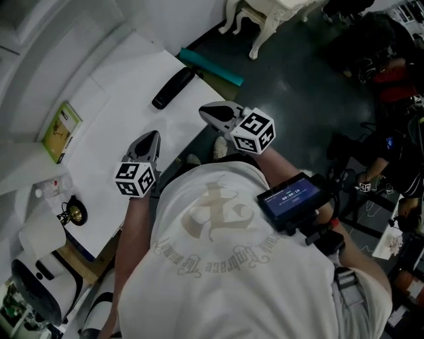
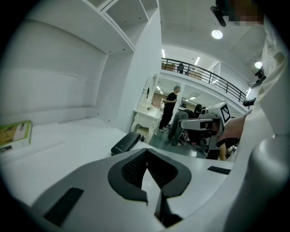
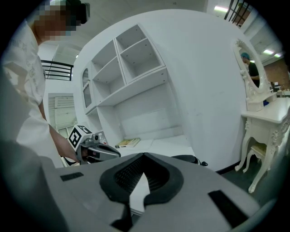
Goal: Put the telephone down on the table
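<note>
- closest to me, the screen unit rides at the person's chest, above the pale shirt.
- the left gripper hangs over the near part of the white table; its jaws are clenched tip to tip with nothing between them.
- the right gripper sits by the table's edge, level with the left one; i read its jaws as pressed together and empty too.
- further on, the black telephone lies flat on the table near the far corner, well apart from both grippers, with neither touching it.
- off to the left, a green-and-yellow book lies flat by the wall.
- a teal strip lies at the table's far corner.
- past that, a white carved dressing table stands on the dark floor.
</note>
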`<state>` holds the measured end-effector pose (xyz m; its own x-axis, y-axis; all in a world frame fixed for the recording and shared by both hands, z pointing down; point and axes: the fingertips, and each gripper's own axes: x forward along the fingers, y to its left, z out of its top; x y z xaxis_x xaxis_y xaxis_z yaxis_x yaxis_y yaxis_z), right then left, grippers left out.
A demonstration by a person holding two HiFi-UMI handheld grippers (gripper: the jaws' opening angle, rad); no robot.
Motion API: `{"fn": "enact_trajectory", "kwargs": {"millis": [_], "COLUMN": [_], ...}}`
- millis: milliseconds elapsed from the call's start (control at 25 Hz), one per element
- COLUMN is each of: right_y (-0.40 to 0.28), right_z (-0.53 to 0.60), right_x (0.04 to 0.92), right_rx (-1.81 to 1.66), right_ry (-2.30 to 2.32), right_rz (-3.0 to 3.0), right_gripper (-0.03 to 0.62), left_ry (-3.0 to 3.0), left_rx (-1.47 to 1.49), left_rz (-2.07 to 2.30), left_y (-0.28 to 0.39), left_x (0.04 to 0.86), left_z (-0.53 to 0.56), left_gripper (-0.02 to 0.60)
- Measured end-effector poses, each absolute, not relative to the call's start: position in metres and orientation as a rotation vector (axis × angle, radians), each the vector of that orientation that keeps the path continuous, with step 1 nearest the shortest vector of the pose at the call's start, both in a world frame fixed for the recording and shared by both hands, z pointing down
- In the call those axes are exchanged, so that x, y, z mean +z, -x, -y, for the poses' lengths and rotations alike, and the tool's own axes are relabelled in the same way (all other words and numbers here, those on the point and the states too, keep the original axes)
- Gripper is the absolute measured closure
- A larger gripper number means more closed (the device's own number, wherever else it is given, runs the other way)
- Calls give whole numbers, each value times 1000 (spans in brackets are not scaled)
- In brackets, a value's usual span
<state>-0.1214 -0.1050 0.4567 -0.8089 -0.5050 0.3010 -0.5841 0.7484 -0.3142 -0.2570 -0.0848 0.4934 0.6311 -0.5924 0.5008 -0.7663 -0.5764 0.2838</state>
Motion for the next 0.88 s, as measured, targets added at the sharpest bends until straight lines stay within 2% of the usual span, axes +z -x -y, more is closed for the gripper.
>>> {"fn": "enact_trajectory", "kwargs": {"millis": [880], "right_y": [121], "right_z": [85], "right_x": [460], "right_rx": [592], "right_ry": [-989], "right_rz": [2724], "right_gripper": [579], "left_ry": [-2448], "left_rx": [524], "left_rz": [947], "left_y": [248], "left_x": [497], "left_z": [79], "left_gripper": [569]}}
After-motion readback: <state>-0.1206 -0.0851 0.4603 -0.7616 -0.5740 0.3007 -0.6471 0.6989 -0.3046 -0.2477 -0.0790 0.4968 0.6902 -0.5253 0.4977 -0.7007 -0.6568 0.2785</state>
